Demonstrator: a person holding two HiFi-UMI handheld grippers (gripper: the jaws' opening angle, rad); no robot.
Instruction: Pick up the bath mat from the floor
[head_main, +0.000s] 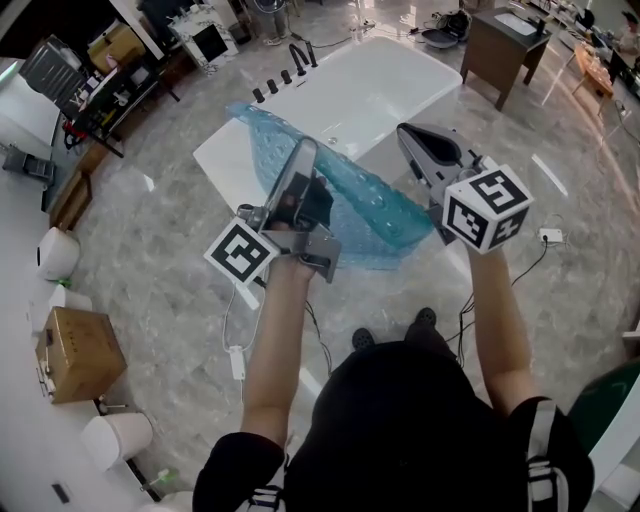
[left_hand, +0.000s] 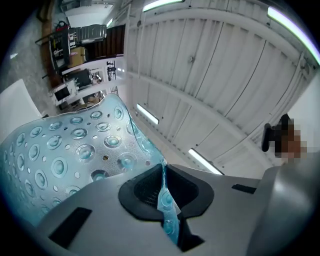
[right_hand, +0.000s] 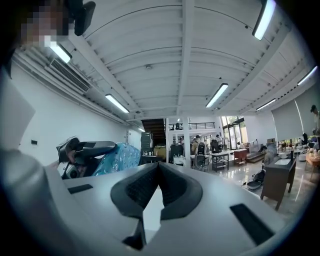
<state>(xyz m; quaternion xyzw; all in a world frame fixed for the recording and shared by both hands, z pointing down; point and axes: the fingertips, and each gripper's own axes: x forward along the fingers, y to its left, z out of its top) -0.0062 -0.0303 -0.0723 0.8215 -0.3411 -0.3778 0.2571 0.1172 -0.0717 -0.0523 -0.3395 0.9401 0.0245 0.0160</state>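
My left tongs (left_hand: 162, 175) pinch an edge of the bath mat (left_hand: 75, 150), whose nine o'clock side is cut off. My right tongs (right_hand: 159, 170) are pressed together, empty.

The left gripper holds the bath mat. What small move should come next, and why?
Probably bring the right gripper to a loose edge of the bath mat and clamp it. The left gripper alone pinches one edge, the right one's jaws are shut on nothing, and the wide mat hangs from that single grip.
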